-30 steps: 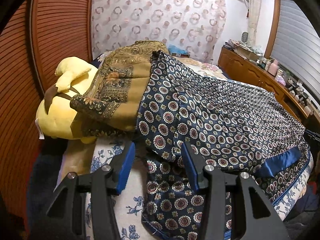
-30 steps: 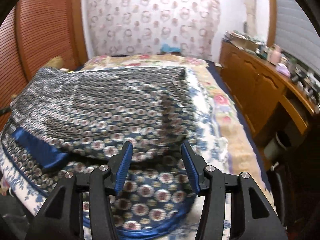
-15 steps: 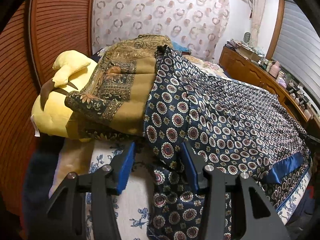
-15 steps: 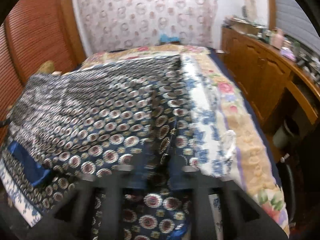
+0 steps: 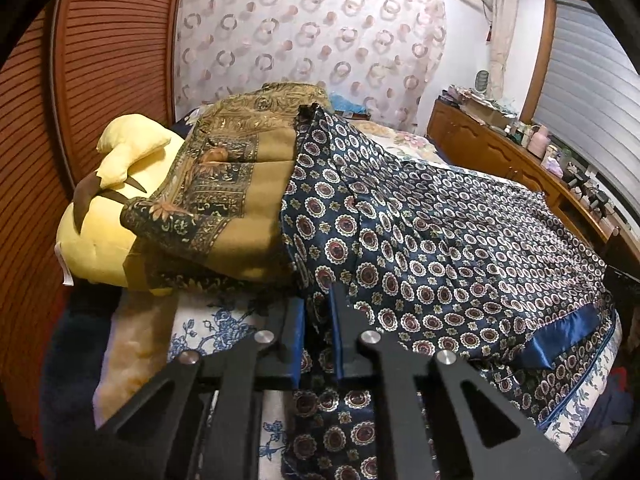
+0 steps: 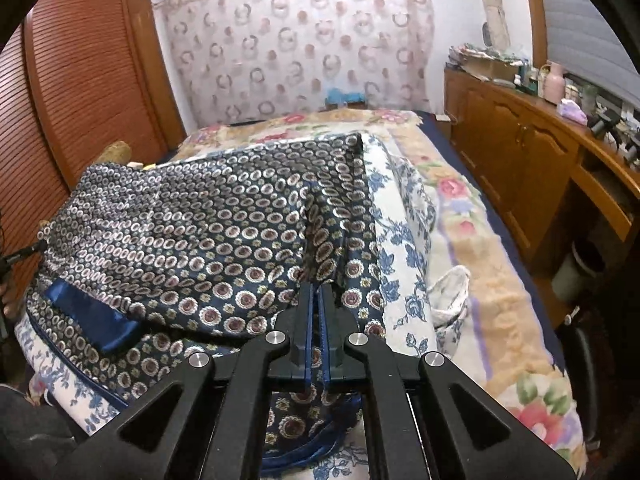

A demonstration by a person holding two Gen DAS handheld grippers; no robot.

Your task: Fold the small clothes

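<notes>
Both hand-held grippers, left (image 5: 318, 308) and right (image 6: 316, 300), having just closed, pinch the patterned garment (image 5: 460, 248) low in frame; lift both evenly to keep the fold straight.

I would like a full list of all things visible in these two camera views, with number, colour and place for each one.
patterned garment: one, navy with round medallions and a plain blue band, spread over the bed, a fold pinched at each gripper
floral bedsheet: one, white with blue flowers, under the garment
flowered blanket: one, cream with pink flowers, right side of the bed
gold folded cloth: one, gold and dark, on the plush toy
plush toy: one, yellow, bed's left edge
wooden cabinet: one, brown, along the right wall, small items on top
louvred doors: brown, left wall
curtain: one, pale with pink rings, back wall
left gripper: black with blue pads, just closing on garment
right gripper: same, clamped on garment
</notes>
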